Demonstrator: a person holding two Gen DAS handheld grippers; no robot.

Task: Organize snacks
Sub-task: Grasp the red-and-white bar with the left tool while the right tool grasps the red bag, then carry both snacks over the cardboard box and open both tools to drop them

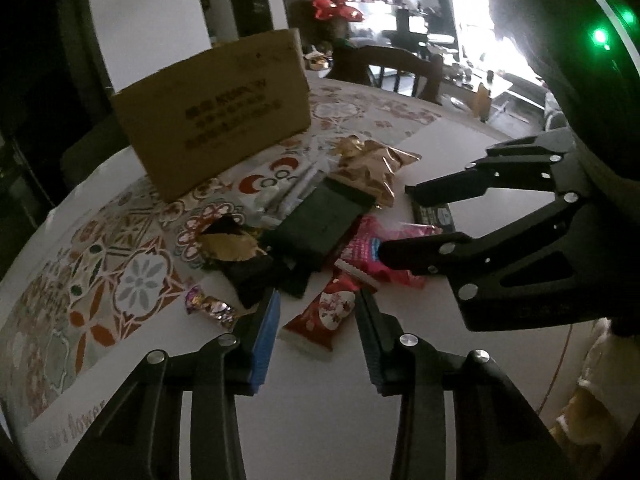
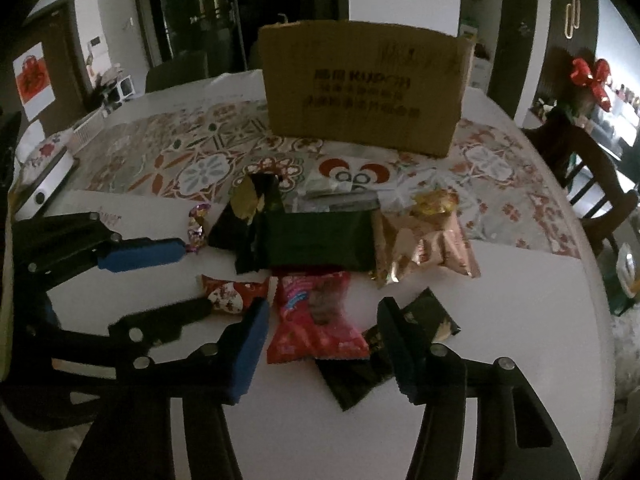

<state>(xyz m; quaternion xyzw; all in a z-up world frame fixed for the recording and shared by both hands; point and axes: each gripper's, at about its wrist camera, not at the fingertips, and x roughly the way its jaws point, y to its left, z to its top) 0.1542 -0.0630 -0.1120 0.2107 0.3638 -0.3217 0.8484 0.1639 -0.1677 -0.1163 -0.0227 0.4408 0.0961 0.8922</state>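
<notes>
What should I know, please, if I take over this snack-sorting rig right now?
Left gripper: open, empty, framing the red-and-white heart-print snack packet.
Right gripper: open, empty, around the pink-red foil snack bag.
All snacks lie piled on the white round table: dark green flat packet, gold crinkled bag, purple foil candy.
Brown cardboard box stands upright behind the pile.
Nothing visibly sorted; everything remains.
</notes>
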